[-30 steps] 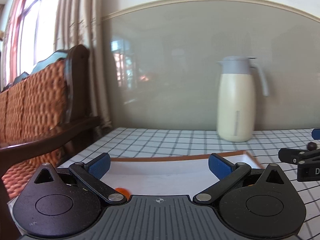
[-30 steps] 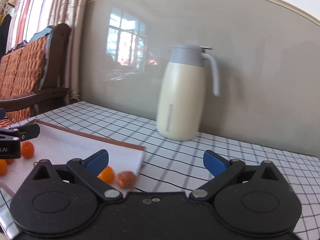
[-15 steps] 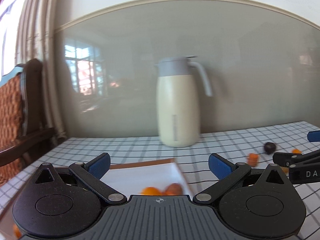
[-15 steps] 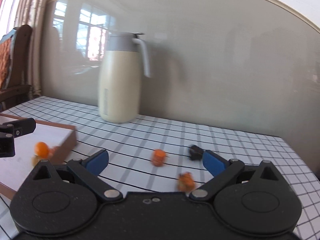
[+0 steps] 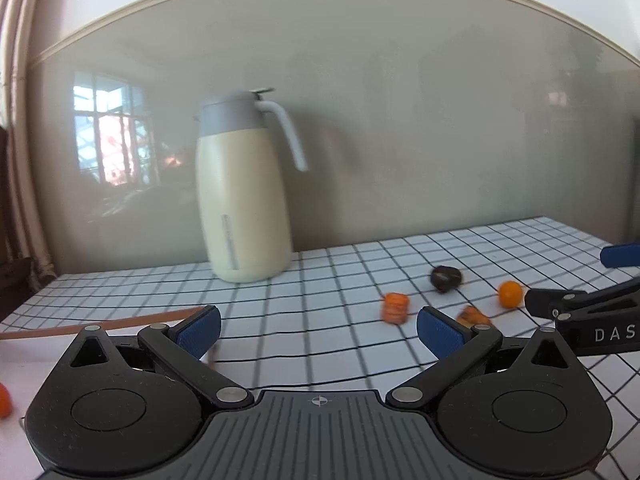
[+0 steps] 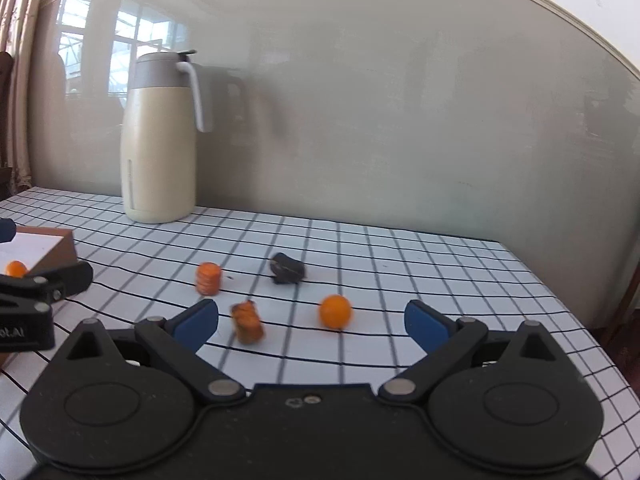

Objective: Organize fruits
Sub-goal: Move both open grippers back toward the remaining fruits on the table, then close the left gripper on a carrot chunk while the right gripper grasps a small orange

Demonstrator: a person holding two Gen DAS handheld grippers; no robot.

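Observation:
Several small fruits lie loose on the checked tablecloth: a round orange one (image 6: 335,311), a ridged orange one (image 6: 208,278), a brownish-orange one (image 6: 248,322) and a dark one (image 6: 287,269). The left wrist view shows them too: round orange (image 5: 510,293), ridged orange (image 5: 395,307), dark (image 5: 445,278). A white tray with a brown rim (image 6: 52,245) at the left holds an orange fruit (image 6: 16,269). My right gripper (image 6: 311,326) is open and empty, just short of the loose fruits. My left gripper (image 5: 318,330) is open and empty, beside the tray's right end.
A cream jug with a grey lid and handle (image 6: 160,140) stands at the back of the table near the wall. The table's right edge (image 6: 560,304) drops off past the fruits. The tray rim (image 5: 100,325) runs along the left.
Both grippers have swung to the right, away from the tray and the chair. The loose fruits on the cloth have come into view ahead of them. Both stay open.

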